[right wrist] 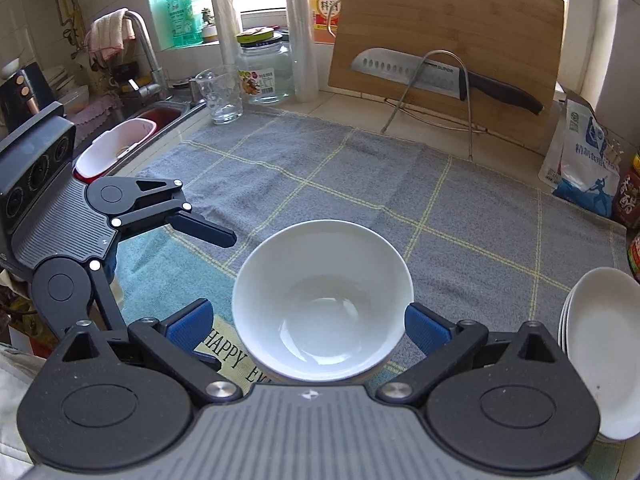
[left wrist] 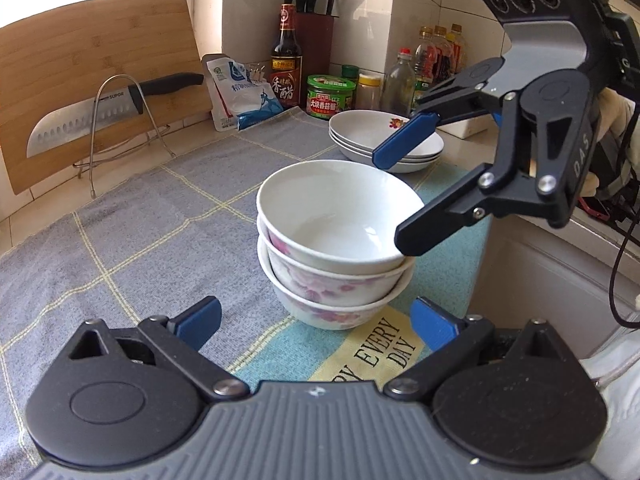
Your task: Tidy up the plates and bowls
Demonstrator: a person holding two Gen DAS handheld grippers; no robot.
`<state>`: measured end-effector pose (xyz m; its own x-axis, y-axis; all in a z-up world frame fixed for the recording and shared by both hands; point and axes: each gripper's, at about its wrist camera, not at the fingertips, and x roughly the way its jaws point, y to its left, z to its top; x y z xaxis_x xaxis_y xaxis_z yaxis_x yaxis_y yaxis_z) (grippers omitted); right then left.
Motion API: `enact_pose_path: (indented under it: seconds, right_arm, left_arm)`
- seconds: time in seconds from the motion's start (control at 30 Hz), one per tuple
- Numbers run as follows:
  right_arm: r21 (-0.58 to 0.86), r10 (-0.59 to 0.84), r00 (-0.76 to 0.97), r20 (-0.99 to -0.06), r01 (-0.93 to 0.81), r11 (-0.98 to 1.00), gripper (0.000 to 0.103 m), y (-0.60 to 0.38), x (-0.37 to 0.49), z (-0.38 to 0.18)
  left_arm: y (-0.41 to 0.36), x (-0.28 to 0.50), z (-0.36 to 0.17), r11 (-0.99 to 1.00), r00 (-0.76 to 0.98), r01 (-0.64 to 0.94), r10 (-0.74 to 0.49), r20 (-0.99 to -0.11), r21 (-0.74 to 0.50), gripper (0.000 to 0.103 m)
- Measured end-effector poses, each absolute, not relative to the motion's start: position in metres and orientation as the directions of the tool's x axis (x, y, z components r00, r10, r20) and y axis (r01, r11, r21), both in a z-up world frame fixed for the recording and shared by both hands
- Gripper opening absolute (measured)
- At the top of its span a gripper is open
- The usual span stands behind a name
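Both tongs gape apart: right gripper (left wrist: 394,200) straddles the bowl stack (left wrist: 336,244) on the towel (left wrist: 140,220), nearest it. Left gripper (left wrist: 316,320) waits just short; plates (left wrist: 384,140) sit behind.

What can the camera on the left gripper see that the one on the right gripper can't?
Only the left wrist view shows the knife block, the condiment jars, and that the bowls are three stacked, flowered outside.

Only the right wrist view shows the sink, faucet, glass jar and measuring cup.

Both show the top bowl, plate stack, cutting board, knife, salt bag, and both grippers open: left gripper, right gripper.
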<state>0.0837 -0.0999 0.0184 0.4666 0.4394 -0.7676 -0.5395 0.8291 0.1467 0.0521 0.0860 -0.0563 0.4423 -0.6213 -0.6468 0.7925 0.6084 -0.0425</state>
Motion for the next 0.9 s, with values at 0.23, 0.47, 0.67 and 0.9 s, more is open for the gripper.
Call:
enact_pose_path:
  seconds: [0.23,0.47,0.67,0.9]
  right_arm:
    - [0.122,0.414,0.482,-0.772,-0.527,0.841,0.103,-0.111,0.075,0.023]
    - [0.066,0.357,0.413,-0.838,-0.573,0.817,0.103,-0.12,0.068,-0.009]
    - [0.004,0.34,0.385,-0.858,-0.657,0.754,0.103,-0.109,0.076,-0.047]
    - [-0.011,0.39,0.364,-0.846,-0.743,0.669,0.103,-0.108,0.093,-0.058]
  left_arm:
    - [0.078,0.058,-0.061,0.57,0.421,0.822,-0.63,-0.653,-0.02,0.101]
    - [0.073,0.066,-0.074,0.557,0.412,0.831,-0.604,-0.682,0.008,0.101]
    - [0.061,0.072,-0.085,0.551,0.422,0.832,-0.553,-0.719,0.064,0.1]
    - [0.05,0.078,-0.088,0.484,0.377,0.872,-0.558,-0.74,0.079,0.097]
